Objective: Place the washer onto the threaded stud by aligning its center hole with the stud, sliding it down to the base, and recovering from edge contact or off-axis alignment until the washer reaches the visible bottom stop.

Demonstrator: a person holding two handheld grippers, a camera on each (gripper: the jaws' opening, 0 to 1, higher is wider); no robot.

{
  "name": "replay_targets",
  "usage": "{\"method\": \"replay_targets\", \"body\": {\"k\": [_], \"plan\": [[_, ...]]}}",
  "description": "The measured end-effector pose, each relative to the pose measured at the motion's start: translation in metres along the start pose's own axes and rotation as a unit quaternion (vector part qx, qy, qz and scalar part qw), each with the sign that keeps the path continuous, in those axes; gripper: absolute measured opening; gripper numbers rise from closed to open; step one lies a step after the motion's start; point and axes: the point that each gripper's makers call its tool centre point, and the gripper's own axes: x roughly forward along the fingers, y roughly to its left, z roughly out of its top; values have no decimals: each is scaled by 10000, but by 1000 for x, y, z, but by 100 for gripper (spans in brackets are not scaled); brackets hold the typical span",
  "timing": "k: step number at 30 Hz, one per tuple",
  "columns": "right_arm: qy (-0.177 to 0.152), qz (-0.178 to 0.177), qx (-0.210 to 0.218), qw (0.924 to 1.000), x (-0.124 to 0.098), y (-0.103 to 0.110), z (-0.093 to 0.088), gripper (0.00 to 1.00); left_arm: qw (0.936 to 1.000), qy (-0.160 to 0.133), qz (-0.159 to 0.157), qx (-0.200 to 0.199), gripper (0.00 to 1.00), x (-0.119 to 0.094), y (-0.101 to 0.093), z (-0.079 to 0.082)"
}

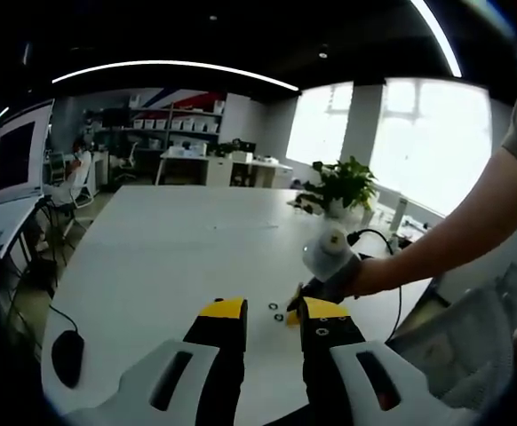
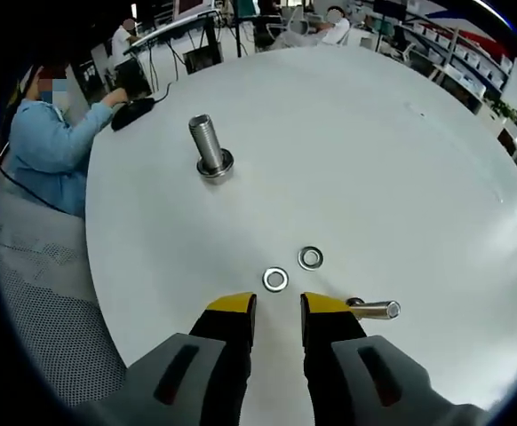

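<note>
Washers (image 2: 275,280) lie flat before our right claw (image 2: 277,304), jaws apart, empty; left claw (image 1: 273,310) likewise. We should pinch one edge, then centre over the stud (image 2: 210,147).

White table (image 2: 401,160): upright stud (image 2: 210,149), 2 washers (image 2: 275,280), small bolt (image 2: 376,309), mouse (image 1: 67,357).

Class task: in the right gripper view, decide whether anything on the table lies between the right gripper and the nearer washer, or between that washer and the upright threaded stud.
Nothing visible does. The right gripper sits just short of the nearer washer, with bare table between them. From there to the threaded stud the table is bare too. The second washer and a small bolt lie off to the side.
</note>
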Motion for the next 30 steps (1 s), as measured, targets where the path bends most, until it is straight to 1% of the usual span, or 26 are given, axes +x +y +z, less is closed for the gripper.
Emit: {"method": "replay_targets", "body": {"k": [4,8,12,16,19,23,27,30], "plan": [[10,11,-15,10000,2,3,1,22,10000,-1,35,-12,22,0,2,0],[-39,5,7,10000,4,1,4,22,10000,16,40,1,22,0,2,-1],[-15,-3,-8,10000,5,-1,6,21,10000,23,39,3,22,0,2,-1],[-6,-31,-171,9998,6,0,7,21,10000,30,44,-6,22,0,2,-1],[-56,-28,-168,9998,7,0,9,21,10000,31,51,-1,22,0,2,-1],[-75,-3,-282,9996,7,1,10,19,10000,41,68,-6,22,0,3,-2],[-106,-27,-169,9998,8,-1,11,16,10000,46,74,-2,22,0,3,-2],[-142,-32,-216,9997,9,-1,10,16,10000,52,75,3,22,1,3,-2]]}}
